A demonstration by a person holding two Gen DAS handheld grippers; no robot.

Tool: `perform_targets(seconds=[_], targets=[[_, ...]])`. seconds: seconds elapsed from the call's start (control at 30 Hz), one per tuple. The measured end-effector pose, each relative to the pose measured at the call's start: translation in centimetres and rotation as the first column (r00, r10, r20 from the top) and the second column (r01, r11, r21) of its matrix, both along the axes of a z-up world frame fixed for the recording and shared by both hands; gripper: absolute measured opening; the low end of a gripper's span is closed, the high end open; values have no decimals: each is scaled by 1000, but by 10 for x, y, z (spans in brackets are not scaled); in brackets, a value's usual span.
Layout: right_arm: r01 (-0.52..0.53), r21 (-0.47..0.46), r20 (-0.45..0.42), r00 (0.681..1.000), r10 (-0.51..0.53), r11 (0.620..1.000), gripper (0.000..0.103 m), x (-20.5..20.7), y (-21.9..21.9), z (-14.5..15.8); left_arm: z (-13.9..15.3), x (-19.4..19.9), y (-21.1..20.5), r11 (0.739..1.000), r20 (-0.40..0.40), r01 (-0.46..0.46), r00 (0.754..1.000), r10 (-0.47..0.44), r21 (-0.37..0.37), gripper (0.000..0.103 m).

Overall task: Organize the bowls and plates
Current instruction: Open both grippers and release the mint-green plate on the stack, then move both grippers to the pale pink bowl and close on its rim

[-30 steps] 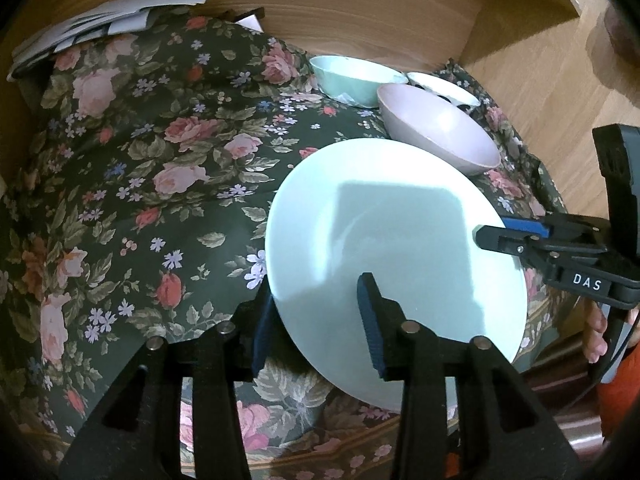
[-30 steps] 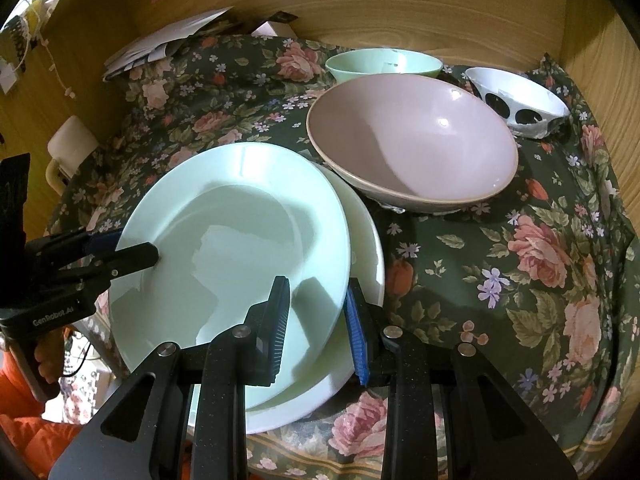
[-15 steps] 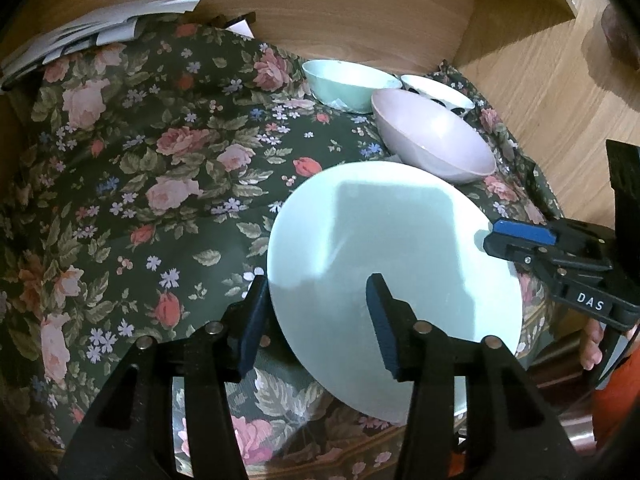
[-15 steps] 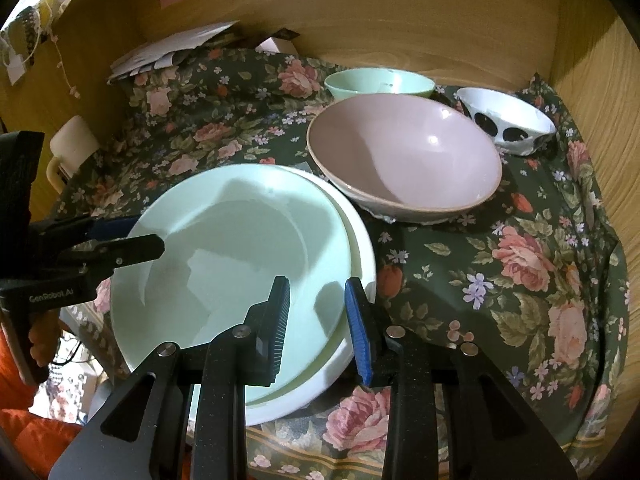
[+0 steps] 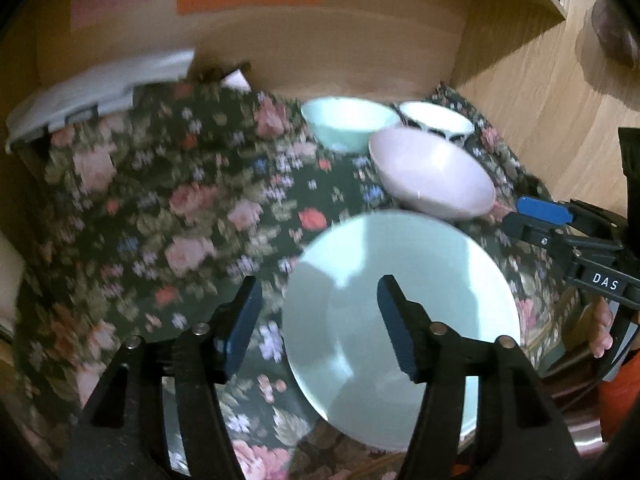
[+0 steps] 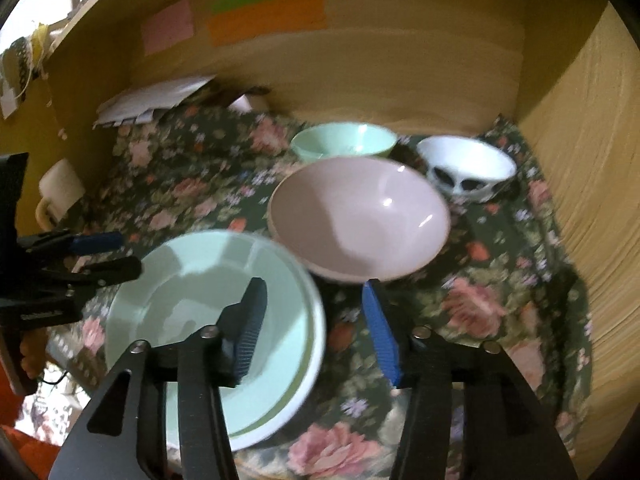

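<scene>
Left gripper [image 5: 318, 320]: your jaws stand wide apart and hold nothing — one finger hangs over the floral cloth, the other over the green plate.
Right gripper [image 6: 316, 326]: wide as well, nothing between the jaws; your left finger sits over the plate stack, your right finger over the cloth just in front of the pink bowl.
Green plate [image 6: 200, 280]: it lies flat at the near edge of the tabletop, on top of a white plate [image 6: 296, 396] whose rim peeks out along the right and near side. In your left view the green plate [image 5: 420, 272] fills the lower right.
Pink bowl [image 6: 356, 216]: upright, just behind the plates, its near rim right by the plate edge — touching or not, I cannot tell. From your left camera it [image 5: 432, 176] stands beyond the plate.
Green bowl [image 6: 344, 142]: upright at the back, behind the pink bowl; seen too from the left [image 5: 348, 122].
White bowl [image 6: 466, 166]: black blotches on its side, back right, beside the green bowl and close to the wooden side wall; in your left view it [image 5: 436, 120] peeks over the pink bowl.
Cloth [image 6: 500, 300]: dark with roses, covering the tabletop under all the dishes.
Papers [image 6: 156, 100]: a pale stack at the back left corner.
Mug [image 6: 60, 192]: white, at the left edge of your right view.
Wall notes [image 6: 264, 18]: pink, green and orange slips on the wooden back panel.
Sharpness: both views are smeared, the cloth most of all.
</scene>
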State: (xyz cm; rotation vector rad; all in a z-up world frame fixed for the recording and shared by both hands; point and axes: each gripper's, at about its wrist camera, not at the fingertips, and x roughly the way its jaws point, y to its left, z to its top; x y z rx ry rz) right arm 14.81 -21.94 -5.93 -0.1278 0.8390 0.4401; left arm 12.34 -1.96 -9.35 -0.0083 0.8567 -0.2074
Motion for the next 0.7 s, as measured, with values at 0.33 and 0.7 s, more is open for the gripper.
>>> perform_targets(seconds=[0.33, 0.7], targets=[[105, 46, 62, 992, -108, 993, 64, 31, -27, 19, 31, 40, -10, 998, 85, -28, 996, 32, -48, 87], [174, 68, -22, 985, -173, 982, 65, 74, -51, -8, 2, 103, -48, 999, -15, 20, 1000, -21, -51, 85]])
